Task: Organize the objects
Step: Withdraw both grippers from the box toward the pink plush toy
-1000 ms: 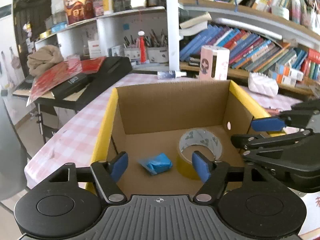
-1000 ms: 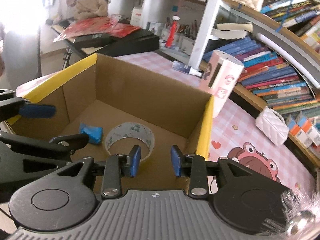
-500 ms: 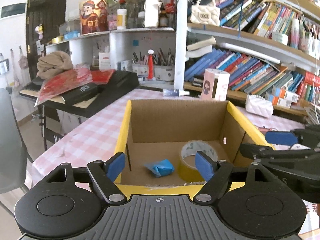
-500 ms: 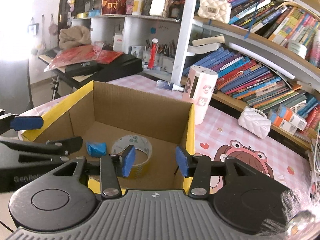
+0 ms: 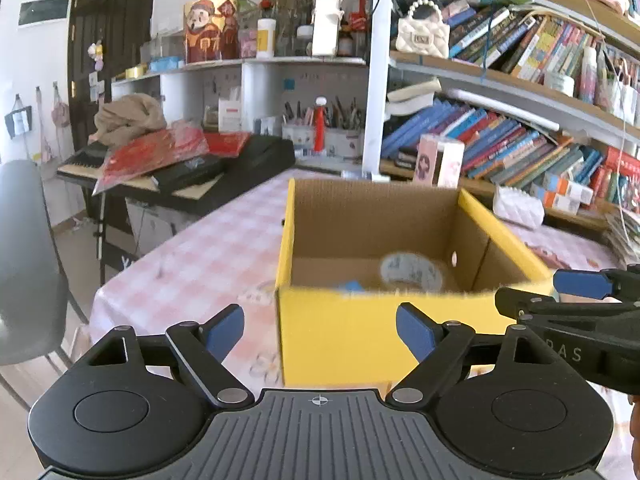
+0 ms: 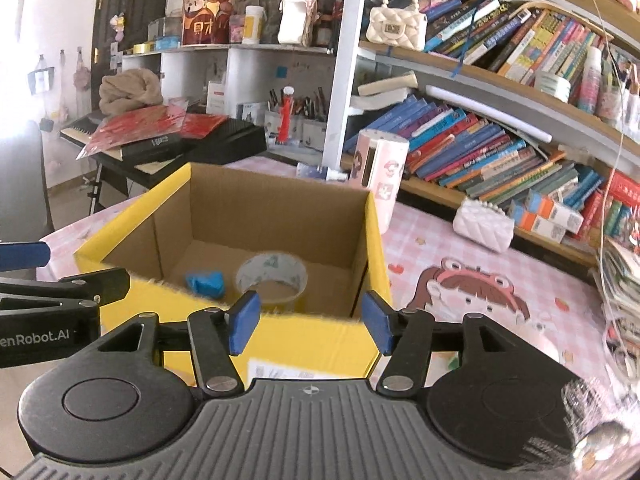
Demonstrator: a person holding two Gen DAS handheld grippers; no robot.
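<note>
A: Nearest?
B: Left claw [image 5: 320, 330], jaws wide and opening, nothing between the blue pads [image 5: 416, 330]. Poised just short of the box [image 5: 340, 340], facing its yellow front wall.

A: And the right claw [image 6: 308, 322]?
B: Also released, jaws opening, narrower than the left. Nothing gripped. Aimed at the box's near rim and near right corner, just short of it. Seen from the side at the right edge of the left view.

A: Where is the box?
B: On the pink checked surface [image 5: 208, 264], close to its near left corner. Yellow outside, plain brown cardboard inside, top open.

A: Anything inside?
B: Tape roll [image 6: 272, 276] lying flat on the box floor, towards the middle. Small blue lump [image 6: 205, 282] just beside it on the left, apart from it. Both blurred and half hidden behind the front wall in the left view.

A: Beyond the box?
B: Pink carton [image 6: 378, 176] standing upright past the far right corner of the box. Small spray bottle [image 6: 316, 171] lying near it by the far edge of the surface. White quilted purse [image 6: 482, 224] further right along that edge. Cartoon print [image 6: 468, 292] on the cloth right of the box.

A: Farthest?
B: Bookshelf [image 6: 480, 148] packed with leaning books along the back. Keyboard [image 5: 192, 172] to the left under red papers, off the surface. Grey chair [image 5: 24, 264] at the far left.
</note>
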